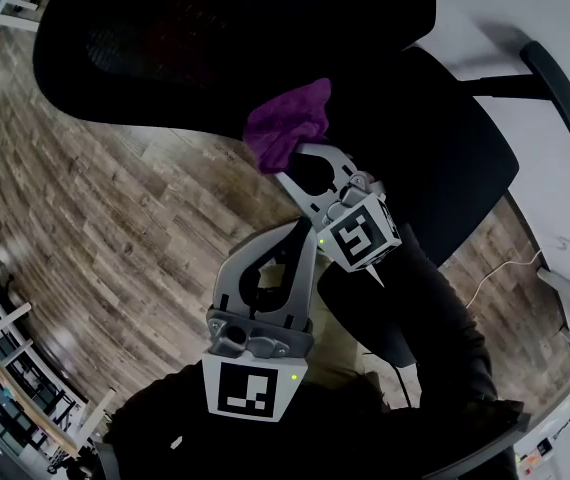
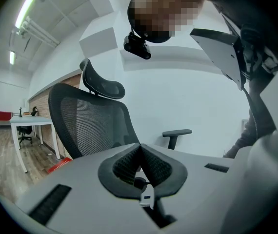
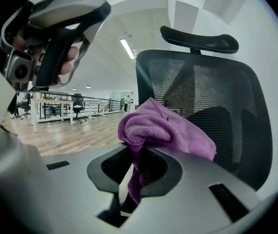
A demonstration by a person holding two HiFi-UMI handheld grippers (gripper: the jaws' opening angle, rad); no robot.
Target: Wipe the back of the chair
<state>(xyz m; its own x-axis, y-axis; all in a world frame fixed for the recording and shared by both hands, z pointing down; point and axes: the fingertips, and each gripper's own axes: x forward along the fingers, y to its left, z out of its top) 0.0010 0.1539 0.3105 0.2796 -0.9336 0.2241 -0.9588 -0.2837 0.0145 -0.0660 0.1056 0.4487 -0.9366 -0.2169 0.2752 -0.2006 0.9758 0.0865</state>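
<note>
Chair (image 1: 215,38), one, purple cloth (image 1: 287,128), one, pinched in right tool (image 1: 293,164)

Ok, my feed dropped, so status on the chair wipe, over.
Right gripper shut on purple cloth, held at the chair back; contact unclear. Left gripper shut, empty. Nothing in the way.

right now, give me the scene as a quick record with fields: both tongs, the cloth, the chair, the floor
left tongs: shut, nothing between them, pointing toward the chair from its side
right tongs: shut on the purple cloth
purple cloth: bunched, pinched at one fold, the rest bulging above the tongs
chair back: black mesh, upright, right behind the cloth; contact cannot be told
headrest: black, above the chair back
armrest: black, on the chair's far side
floor: wood planks
</note>
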